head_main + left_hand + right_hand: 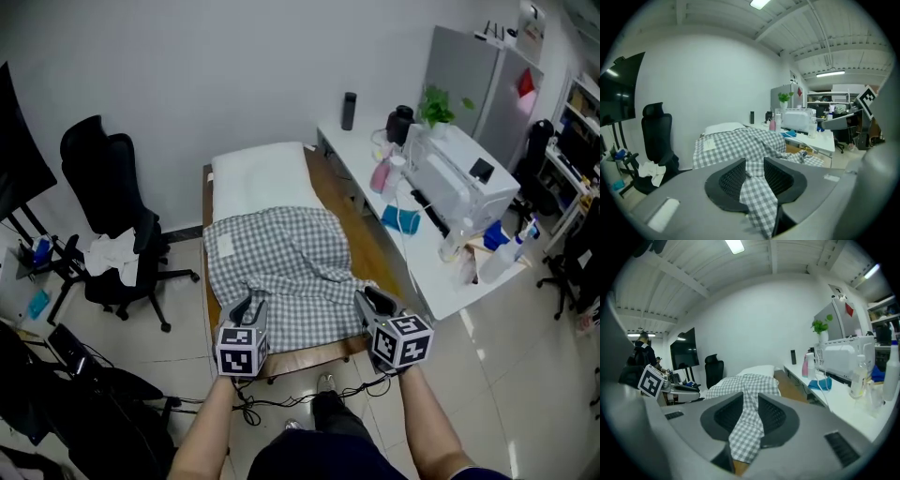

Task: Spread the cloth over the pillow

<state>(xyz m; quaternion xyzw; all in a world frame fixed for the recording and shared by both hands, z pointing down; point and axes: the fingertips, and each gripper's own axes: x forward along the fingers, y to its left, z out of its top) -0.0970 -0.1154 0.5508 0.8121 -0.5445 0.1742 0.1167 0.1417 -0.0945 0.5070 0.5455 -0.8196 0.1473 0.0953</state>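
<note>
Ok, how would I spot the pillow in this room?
Find the long wooden table in the middle of the room, beside the white desk. The pillow lies at its far end, by the wall. It is plain white and puffy, while the cloth in front of it is checked.

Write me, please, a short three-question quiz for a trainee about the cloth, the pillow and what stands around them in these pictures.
1. True or false: the cloth already covers the whole pillow.
2. What is between the jaws of the left gripper? A: nothing. B: a fold of the cloth. C: a bottle.
3. Fill in: in the head view, the white desk stands on the person's ____ side.

Key: 1 false, the far end of the pillow is bare; 2 B; 3 right.
</note>
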